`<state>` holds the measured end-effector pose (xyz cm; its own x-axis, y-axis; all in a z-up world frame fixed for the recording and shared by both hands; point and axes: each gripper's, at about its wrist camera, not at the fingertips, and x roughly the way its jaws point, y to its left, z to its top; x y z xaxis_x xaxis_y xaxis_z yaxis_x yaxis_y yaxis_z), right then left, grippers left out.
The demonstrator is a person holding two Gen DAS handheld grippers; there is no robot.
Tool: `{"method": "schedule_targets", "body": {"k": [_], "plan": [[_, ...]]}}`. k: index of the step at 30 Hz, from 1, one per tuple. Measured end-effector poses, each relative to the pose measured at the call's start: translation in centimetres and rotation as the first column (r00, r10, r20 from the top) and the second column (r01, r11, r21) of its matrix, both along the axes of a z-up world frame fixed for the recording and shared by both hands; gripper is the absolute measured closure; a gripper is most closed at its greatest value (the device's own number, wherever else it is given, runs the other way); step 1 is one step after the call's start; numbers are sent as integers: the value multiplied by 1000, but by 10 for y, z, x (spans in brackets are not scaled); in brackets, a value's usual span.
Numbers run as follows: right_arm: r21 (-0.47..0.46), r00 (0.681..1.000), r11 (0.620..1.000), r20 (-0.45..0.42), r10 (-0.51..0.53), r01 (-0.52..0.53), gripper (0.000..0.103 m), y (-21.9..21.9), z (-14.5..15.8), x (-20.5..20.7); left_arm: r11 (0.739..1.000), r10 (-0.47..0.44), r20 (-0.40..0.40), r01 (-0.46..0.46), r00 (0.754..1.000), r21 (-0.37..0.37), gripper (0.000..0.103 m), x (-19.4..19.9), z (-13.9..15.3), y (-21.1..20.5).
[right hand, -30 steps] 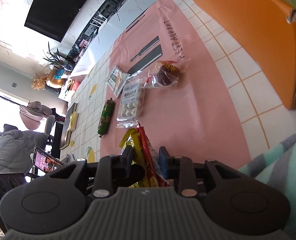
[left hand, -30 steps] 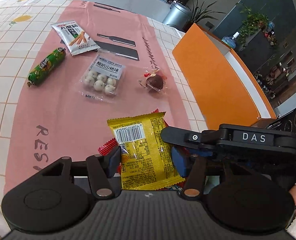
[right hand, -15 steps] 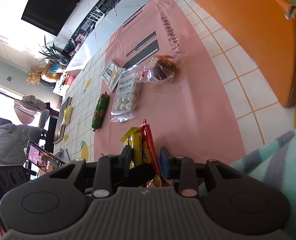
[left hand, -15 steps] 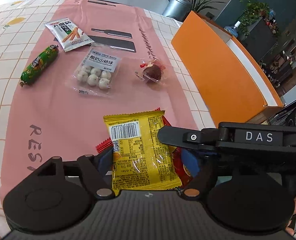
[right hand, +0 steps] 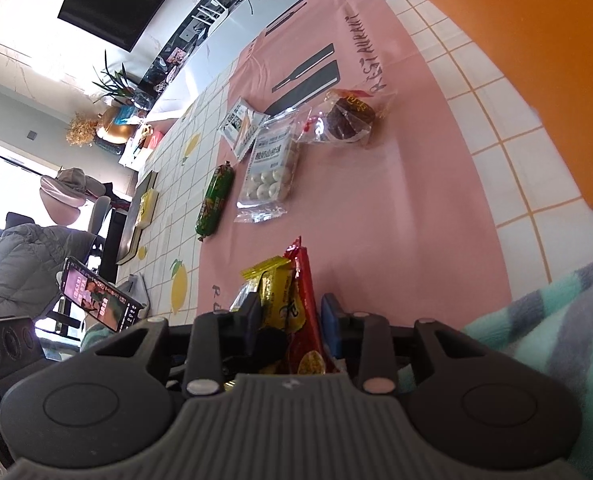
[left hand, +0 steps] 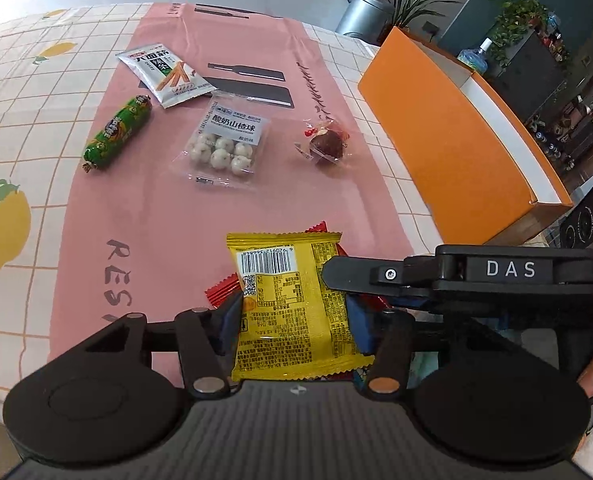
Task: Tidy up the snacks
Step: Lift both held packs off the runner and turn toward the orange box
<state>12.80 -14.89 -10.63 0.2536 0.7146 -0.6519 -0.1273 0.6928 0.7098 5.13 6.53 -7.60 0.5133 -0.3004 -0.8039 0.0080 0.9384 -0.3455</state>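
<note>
Snack packets, yellow (left hand: 292, 304) over red (right hand: 305, 308), sat in both hand-held grippers: left (left hand: 296, 320) pinching yellow, right (right hand: 292, 316) opening; best separate slowly.

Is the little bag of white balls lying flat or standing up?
Lying flat. The clear bag of white balls rests label-up on the pink mat, all its balls showing.

a lived-in home, most likely a living or dining room. the worktop (left hand: 24, 128) wears a checked cloth printed with lemons, with a pink placemat (left hand: 168, 208) on it. a large dark television (right hand: 120, 4) hangs on a marble-look wall above a long low cabinet. leafy houseplants (left hand: 516, 20) stand by a dark shelf unit crowded with small things, near a grey bin (left hand: 366, 12). a padded jacket (right hand: 28, 264) is draped over a chair, and a phone (right hand: 96, 300) is propped up playing video.
</note>
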Motion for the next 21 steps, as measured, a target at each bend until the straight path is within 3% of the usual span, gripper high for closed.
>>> {"method": "schedule_targets", "body": {"k": [2, 8, 11, 13, 18, 21], "plan": [[-11, 1000, 1000, 2, 9, -9, 62, 2, -1, -1, 1000, 10, -5, -10, 1000, 11, 43, -4, 1, 4], [-99, 999, 995, 42, 23, -19, 58, 9, 4, -4, 997, 37, -34, -35, 999, 64, 43, -10, -5, 16], [-188, 990, 980, 109, 94, -72, 42, 22, 15, -12, 993, 57, -32, -53, 998, 104, 43, -13, -2, 21], [-263, 975, 959, 159, 154, -109, 26, 33, 22, -18, 987, 72, -34, -67, 997, 146, 43, -15, -1, 26], [-451, 911, 870, 243, 333, -197, 12, 63, 31, -35, 984, 132, -46, -126, 990, 126, 43, -19, -5, 46], [-552, 863, 799, 258, 436, -239, 8, 80, 30, -46, 985, 133, -46, -127, 990, 116, 43, -20, -7, 49]]}}
